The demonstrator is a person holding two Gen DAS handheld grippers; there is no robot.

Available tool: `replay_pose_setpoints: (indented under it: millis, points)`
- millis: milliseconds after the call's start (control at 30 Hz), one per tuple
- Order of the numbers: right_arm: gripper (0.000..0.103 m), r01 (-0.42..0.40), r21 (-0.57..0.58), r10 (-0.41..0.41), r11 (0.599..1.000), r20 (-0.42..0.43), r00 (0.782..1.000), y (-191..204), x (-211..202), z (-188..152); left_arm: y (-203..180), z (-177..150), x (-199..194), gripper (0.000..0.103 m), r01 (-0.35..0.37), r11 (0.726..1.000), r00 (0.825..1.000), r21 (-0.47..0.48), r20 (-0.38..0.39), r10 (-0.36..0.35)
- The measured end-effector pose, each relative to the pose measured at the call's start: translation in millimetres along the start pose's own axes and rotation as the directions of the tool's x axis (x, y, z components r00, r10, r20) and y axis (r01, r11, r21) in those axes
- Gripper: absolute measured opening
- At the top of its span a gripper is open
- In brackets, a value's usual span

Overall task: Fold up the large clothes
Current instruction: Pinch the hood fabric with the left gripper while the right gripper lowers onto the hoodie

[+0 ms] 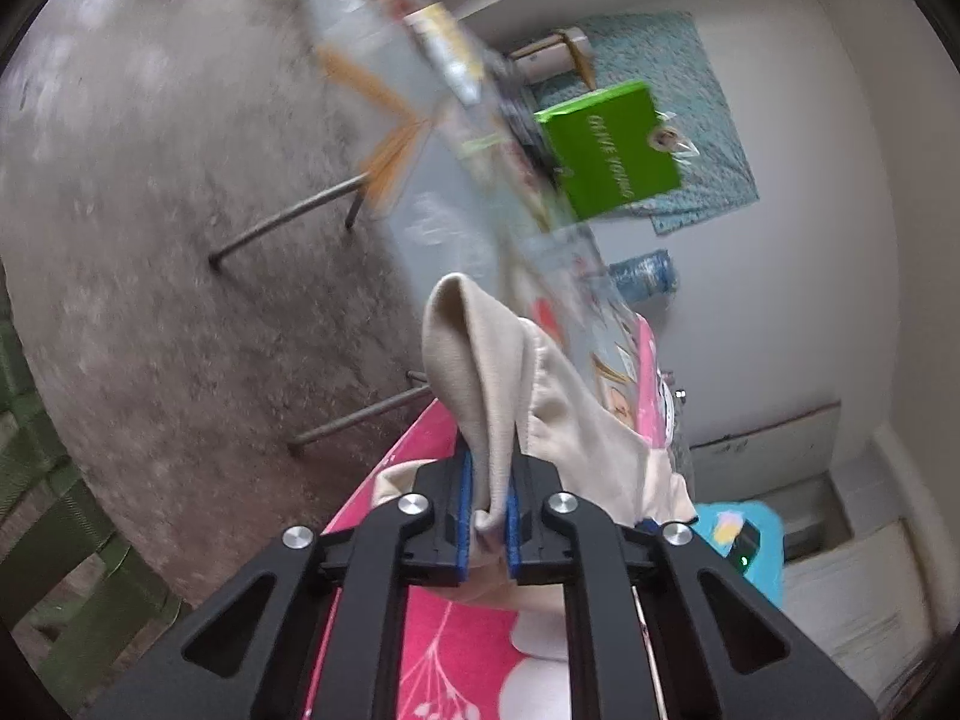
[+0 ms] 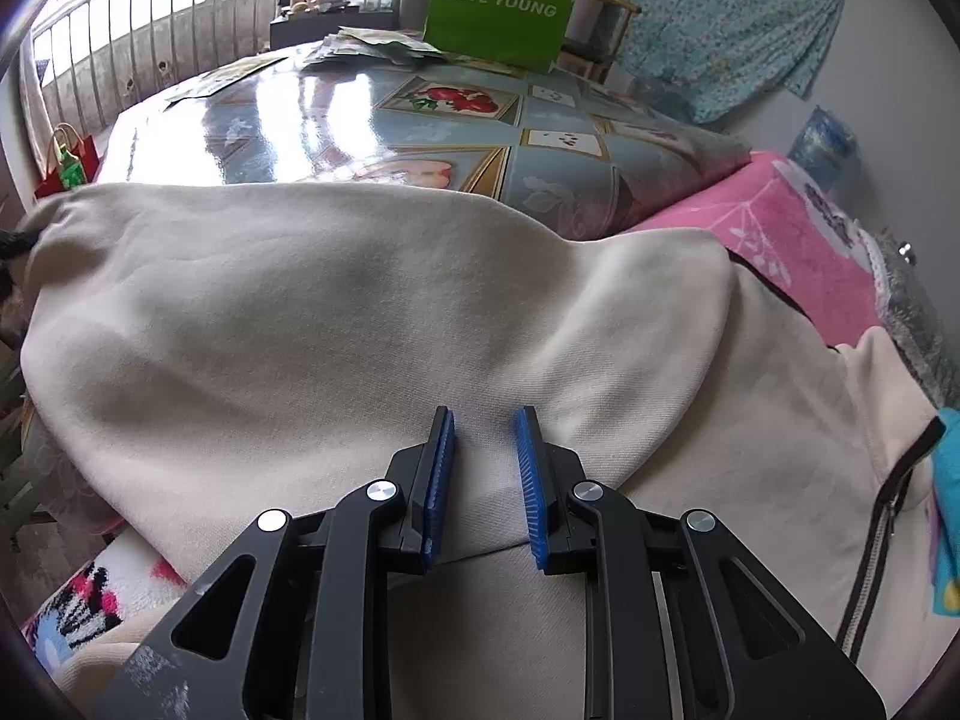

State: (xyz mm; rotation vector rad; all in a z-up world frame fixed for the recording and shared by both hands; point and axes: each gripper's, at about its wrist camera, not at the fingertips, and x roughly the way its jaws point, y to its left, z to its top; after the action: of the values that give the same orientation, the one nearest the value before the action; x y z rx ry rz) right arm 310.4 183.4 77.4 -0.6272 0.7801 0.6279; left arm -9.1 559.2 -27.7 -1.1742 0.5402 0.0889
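Note:
A large cream zip-up garment (image 2: 360, 312) lies spread over a pink blanket (image 2: 792, 252) and the near edge of a table. Its dark zipper (image 2: 882, 522) runs down at the right. My right gripper (image 2: 483, 420) points down onto the middle of the garment, and a raised fold of cream cloth fills the narrow gap between its blue pads. In the left wrist view, which is tilted and blurred, my left gripper (image 1: 489, 456) is shut on a bunched cream edge of the garment (image 1: 480, 360), which stands up out of the jaws.
A glossy fruit-patterned table cover (image 2: 420, 126) stretches behind the garment, with papers and a green paper bag (image 2: 504, 0) at its far side. A water bottle (image 2: 822, 144) stands by the white wall. Metal table legs (image 1: 288, 216) stand on the grey floor (image 1: 150, 210).

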Motion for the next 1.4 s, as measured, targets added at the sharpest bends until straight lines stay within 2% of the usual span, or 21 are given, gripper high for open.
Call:
replay_pose_setpoints:
  millis: [67,133,200,267,333,467,567,600,733,767,800,833,867,933,1033,1100,1167,1233,1300,1367,1400]
  points:
    - [0.023,0.005,0.039,-0.004,0.999,-0.026,1.000,1,-9,9,-36,-4,-10,0.007,0.018,0.999,1.000,0.043,-0.001,-0.018]
    - [0.036,-0.032,0.088,0.033,0.996,-0.012,0.999,-9,-30,14,-77,-7,-13,0.007,0.060,0.994,0.998,0.089,-0.016,-0.059]
    - [0.041,-0.059,0.150,0.050,0.987,0.062,0.997,-32,-70,12,-128,-12,-8,0.007,0.117,0.984,0.993,0.135,-0.043,-0.112]
    - [0.043,-0.041,0.223,0.013,0.974,0.127,0.992,-61,-114,-1,-196,-22,5,0.007,0.175,0.965,0.983,0.193,-0.089,-0.161]
    - [0.049,-0.019,0.303,-0.040,0.953,0.188,0.981,-96,-162,-27,-266,-39,22,0.007,0.241,0.938,0.966,0.249,-0.150,-0.208]
    - [0.051,0.035,0.401,-0.126,0.916,0.202,0.971,-150,-230,-87,-389,-91,82,0.007,0.357,0.890,0.916,0.285,-0.293,-0.274]
    - [0.053,0.073,0.487,-0.189,0.870,0.193,0.963,-186,-275,-147,-459,-149,150,0.007,0.384,0.871,0.877,0.307,-0.415,-0.241]
    - [0.055,0.079,0.523,-0.204,0.848,0.186,0.961,-198,-287,-168,-469,-165,168,0.007,0.383,0.875,0.866,0.296,-0.445,-0.228]
    - [0.058,0.100,0.644,-0.235,0.758,0.126,0.964,-231,-306,-231,-489,-248,272,0.009,0.344,0.919,0.792,0.191,-0.585,-0.175]
    - [0.058,0.101,0.668,-0.228,0.738,0.105,0.968,-238,-305,-244,-490,-276,308,0.011,0.315,0.933,0.760,0.175,-0.635,-0.138]
    - [0.058,0.106,0.688,-0.223,0.718,0.083,0.971,-244,-303,-256,-489,-291,325,0.022,0.304,0.938,0.743,0.166,-0.658,-0.124]
    - [0.058,0.107,0.699,-0.218,0.707,0.071,0.973,-248,-300,-261,-486,-318,357,0.044,0.289,0.948,0.695,0.135,-0.710,-0.111]
    - [0.058,0.110,0.709,-0.217,0.697,0.062,0.974,-250,-297,-267,-482,-331,375,0.053,0.261,0.957,0.670,0.128,-0.738,-0.084]
    - [0.058,0.128,0.724,-0.225,0.677,0.038,0.974,-255,-287,-279,-472,-348,389,0.061,0.205,0.973,0.680,0.106,-0.730,-0.064]
    - [0.058,0.140,0.745,-0.215,0.653,0.005,0.977,-256,-271,-286,-474,-357,390,0.074,0.263,0.959,0.651,0.106,-0.753,-0.095]
    - [0.058,0.144,0.752,-0.214,0.643,-0.004,0.977,-254,-258,-289,-479,-354,374,0.074,0.302,0.933,0.674,0.195,-0.736,-0.065]
    - [0.058,0.152,0.757,-0.214,0.636,-0.016,0.977,-255,-242,-287,-482,-347,359,0.074,0.285,0.876,0.757,0.389,-0.652,0.044]
    - [0.058,0.135,0.767,-0.188,0.627,-0.018,0.982,-258,-221,-283,-475,-332,344,0.074,0.219,0.781,0.838,0.585,-0.522,0.156]
    - [0.058,0.091,0.784,-0.143,0.614,-0.003,0.990,-262,-201,-279,-452,-314,337,0.067,0.140,0.691,0.869,0.709,-0.422,0.257]
    - [0.056,-0.033,0.792,-0.071,0.610,0.096,0.993,-263,-182,-273,-422,-297,336,0.051,0.089,0.649,0.871,0.756,-0.375,0.317]
    - [0.047,-0.059,0.786,-0.057,0.616,0.120,0.991,-263,-173,-267,-404,-286,334,0.041,0.066,0.636,0.872,0.768,-0.355,0.338]
